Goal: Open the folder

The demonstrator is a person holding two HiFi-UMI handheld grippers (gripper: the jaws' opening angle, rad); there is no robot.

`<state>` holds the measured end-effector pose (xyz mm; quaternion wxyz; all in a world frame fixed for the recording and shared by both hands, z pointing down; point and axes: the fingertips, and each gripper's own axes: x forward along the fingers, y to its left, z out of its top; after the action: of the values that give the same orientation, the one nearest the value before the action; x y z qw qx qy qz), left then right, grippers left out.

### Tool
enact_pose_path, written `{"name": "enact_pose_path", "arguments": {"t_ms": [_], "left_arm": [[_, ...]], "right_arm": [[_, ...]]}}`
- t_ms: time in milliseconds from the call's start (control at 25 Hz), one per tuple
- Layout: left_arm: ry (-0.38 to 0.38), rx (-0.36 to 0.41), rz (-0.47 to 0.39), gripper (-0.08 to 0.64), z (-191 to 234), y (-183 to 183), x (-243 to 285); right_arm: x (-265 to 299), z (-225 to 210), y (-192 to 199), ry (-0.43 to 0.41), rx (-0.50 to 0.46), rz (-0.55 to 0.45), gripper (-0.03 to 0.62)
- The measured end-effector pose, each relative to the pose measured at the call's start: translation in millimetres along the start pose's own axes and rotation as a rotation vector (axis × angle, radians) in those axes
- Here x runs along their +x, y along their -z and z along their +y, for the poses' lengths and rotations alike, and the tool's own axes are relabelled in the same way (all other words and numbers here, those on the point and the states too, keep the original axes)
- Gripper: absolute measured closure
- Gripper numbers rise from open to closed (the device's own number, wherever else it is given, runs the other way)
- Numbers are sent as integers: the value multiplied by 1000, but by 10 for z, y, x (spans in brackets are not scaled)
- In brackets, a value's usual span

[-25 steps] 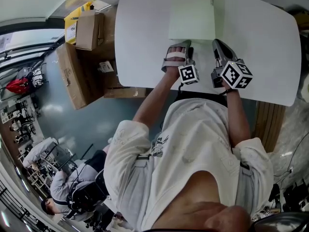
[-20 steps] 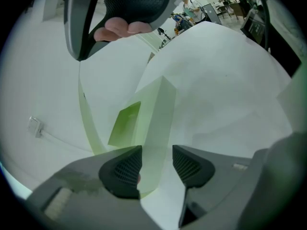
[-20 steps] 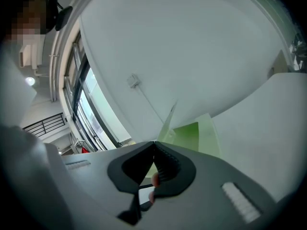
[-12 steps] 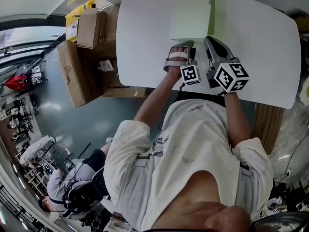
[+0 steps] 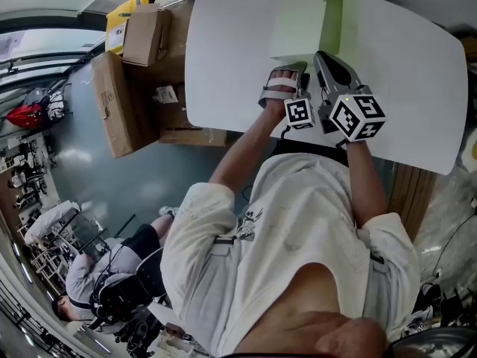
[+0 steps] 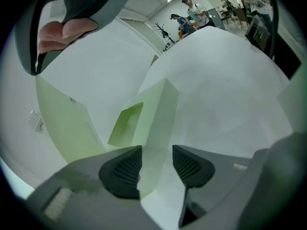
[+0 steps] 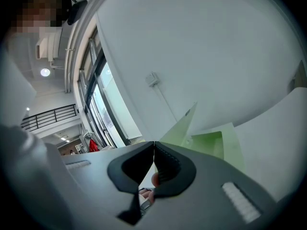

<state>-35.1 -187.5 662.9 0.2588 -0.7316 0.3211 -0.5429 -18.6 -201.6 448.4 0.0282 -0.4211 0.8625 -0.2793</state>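
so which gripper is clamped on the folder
The right gripper, jaws together on the lifted cover of the pale green plastic folder; the left gripper has jaws apart around a sheet.

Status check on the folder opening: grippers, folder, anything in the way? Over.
Right hand-held gripper shut on folder cover edge, cover lifted partway. Left hand-held gripper open, jaws apart around a folder sheet. Nothing else seen on white table.

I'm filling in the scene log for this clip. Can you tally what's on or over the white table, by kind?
Green folder: 1
Handheld grippers: 2, the left gripper with jaws apart round the folder's edge, and the right gripper shut on its lifted cover
Total: 3
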Motion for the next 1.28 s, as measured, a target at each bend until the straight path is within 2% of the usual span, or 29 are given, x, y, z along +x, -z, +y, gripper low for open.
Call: {"name": "enact_pose_path", "arguments": {"t_ms": [160,320,520,880,1080,1280], "left_arm": [[-3,-76,-34,350,48,-39,-62],[-53,-153,-75,350,175,-60,-192],[-87,-249,-83,350,270,32,-349],[-160,-640,-113,350,549,461,-761],[-250,-853,-144,350,933,670,-1076],[-315,-962,-201,359,1249,857,-1372]], "right_arm": [[-1,30,-3,3,-17,2,588],[9,41,-34,5,-46,4,588],[64,132,-70,-7,-76,10,588],[165,285,-91,-35,-126,17,588],[238,397,-87,-42,-149,20,588],[329,548,-138,-29,-174,19,588]]}}
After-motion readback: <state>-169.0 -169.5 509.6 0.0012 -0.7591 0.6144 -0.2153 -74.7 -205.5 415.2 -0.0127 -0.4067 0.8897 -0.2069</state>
